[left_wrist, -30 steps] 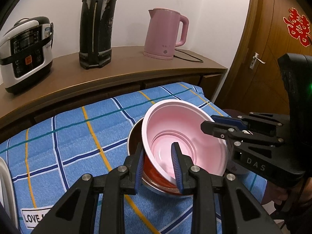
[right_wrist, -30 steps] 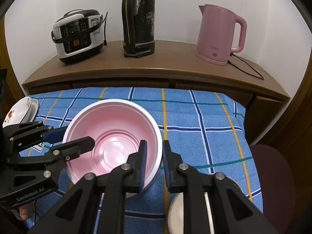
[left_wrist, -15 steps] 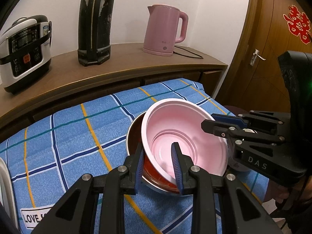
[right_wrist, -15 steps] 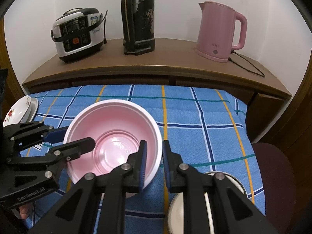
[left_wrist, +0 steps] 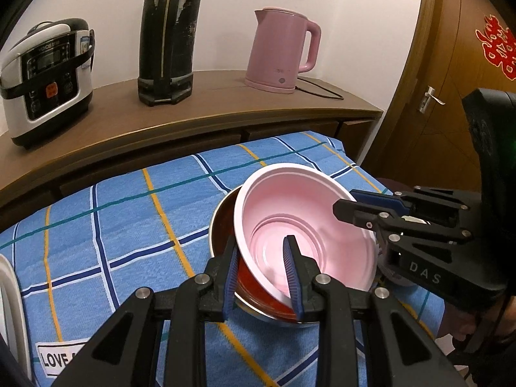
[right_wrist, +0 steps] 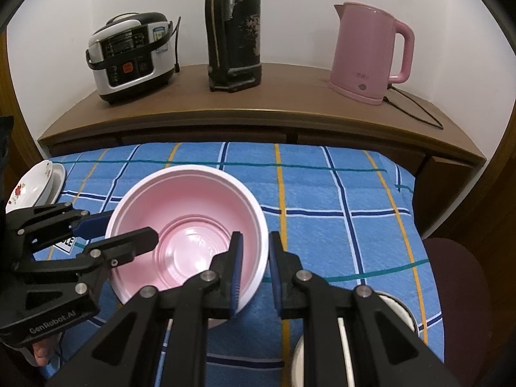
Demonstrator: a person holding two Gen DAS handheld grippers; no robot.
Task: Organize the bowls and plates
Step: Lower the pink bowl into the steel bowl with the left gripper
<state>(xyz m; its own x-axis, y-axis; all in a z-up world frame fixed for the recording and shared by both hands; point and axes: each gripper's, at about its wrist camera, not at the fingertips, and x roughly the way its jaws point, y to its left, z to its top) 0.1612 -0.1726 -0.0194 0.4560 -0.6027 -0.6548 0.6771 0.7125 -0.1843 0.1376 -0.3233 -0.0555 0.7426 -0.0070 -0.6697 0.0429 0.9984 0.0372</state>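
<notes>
A pink plastic bowl (left_wrist: 306,213) (right_wrist: 187,213) is held tilted, both grippers on it. My left gripper (left_wrist: 260,245) (right_wrist: 124,229) is shut on its near-left wall, one finger inside and one outside. On the opposite rim my right gripper (right_wrist: 255,237) (left_wrist: 343,201) is shut, one pad on each side. Under the pink bowl sits a metal bowl with a red inside (left_wrist: 222,219); whether they touch I cannot tell. A flowered plate (right_wrist: 29,187) lies with another plate at the table's left edge.
A blue checked cloth (right_wrist: 322,193) covers the table. A second metal bowl (right_wrist: 396,303) stands by the right gripper. Behind, a wooden sideboard (right_wrist: 290,113) carries a rice cooker (right_wrist: 129,58), a black flask (right_wrist: 233,32) and a pink kettle (right_wrist: 367,51). A door (left_wrist: 451,80) stands to the right.
</notes>
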